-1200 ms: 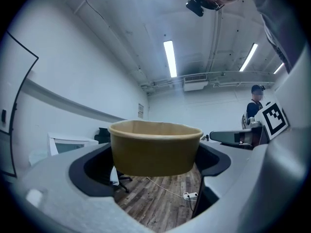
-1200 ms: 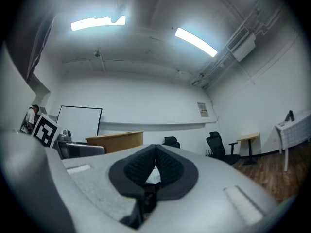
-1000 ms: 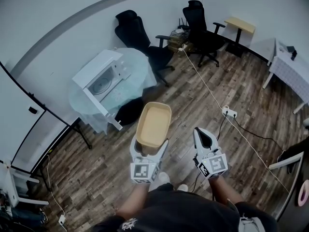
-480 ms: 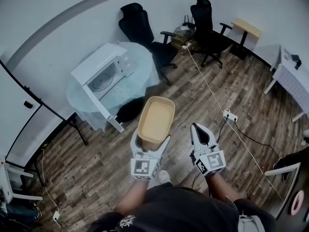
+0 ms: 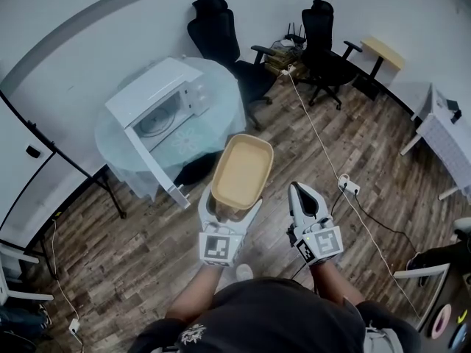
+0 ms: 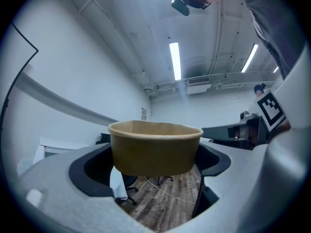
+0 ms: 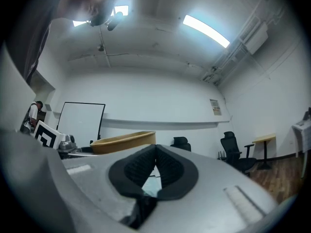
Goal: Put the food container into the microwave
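Container slightly forward, atop upturned left hand-held gripper

The left gripper has its 2 dark padded jaws closed against the sides of a tan paper food container, one jaw on each side. The container sits upright and level, rim up, its inside hidden from here. Below it, between the jaws, shows wood plank floor with a pale cable across it and black chair legs. At the right edge is a marker cube. Overhead run strip lights on a white ceiling.
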Tool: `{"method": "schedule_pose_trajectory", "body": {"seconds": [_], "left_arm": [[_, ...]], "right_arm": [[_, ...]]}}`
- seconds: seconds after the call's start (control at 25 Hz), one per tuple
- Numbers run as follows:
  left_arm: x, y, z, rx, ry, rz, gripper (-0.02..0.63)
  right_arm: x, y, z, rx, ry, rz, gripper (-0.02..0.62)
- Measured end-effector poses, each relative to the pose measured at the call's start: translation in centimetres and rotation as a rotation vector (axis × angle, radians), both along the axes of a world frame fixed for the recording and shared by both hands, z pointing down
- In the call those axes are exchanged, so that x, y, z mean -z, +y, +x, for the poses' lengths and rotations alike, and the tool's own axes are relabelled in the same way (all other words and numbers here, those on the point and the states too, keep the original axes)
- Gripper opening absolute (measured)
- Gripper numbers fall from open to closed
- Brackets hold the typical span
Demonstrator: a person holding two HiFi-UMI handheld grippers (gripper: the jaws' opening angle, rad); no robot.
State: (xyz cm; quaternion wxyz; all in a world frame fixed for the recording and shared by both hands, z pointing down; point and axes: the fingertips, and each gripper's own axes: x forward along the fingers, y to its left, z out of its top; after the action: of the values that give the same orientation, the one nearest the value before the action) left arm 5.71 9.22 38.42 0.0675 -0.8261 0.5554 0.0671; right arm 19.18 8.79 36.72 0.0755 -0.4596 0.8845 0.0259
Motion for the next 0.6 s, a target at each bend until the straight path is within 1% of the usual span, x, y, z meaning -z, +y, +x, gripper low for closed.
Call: {"method": "schedule_pose_trajectory", "body": {"seconds": [0.12, 0.28, 0.44, 0.6], "left_arm": [[0.4, -0.6, -0.3, 0.011, -0.004, 0.006, 0.523], [0.9, -1.5, -0.5, 0.054, 0.022, 0.000, 0.523], [0.3, -3.2, -0.8, 0.097, -0.005, -0.014, 0.523], [1.1, -5.2, -1.5, 0.159, 0.005, -0.010, 0.523]], "right_arm": [[0.2, -0.8, -0.8, 0.013, 0.012, -0.001, 0.002], [0.6, -2.0, -1.4, 0.039, 0.012, 0.007, 0.002], [0.5, -4.3, -2.0, 0.087, 0.014, 0.025, 0.002], [0.8, -7.0, -2.7, 0.150, 0.016, 0.032, 0.002]]}}
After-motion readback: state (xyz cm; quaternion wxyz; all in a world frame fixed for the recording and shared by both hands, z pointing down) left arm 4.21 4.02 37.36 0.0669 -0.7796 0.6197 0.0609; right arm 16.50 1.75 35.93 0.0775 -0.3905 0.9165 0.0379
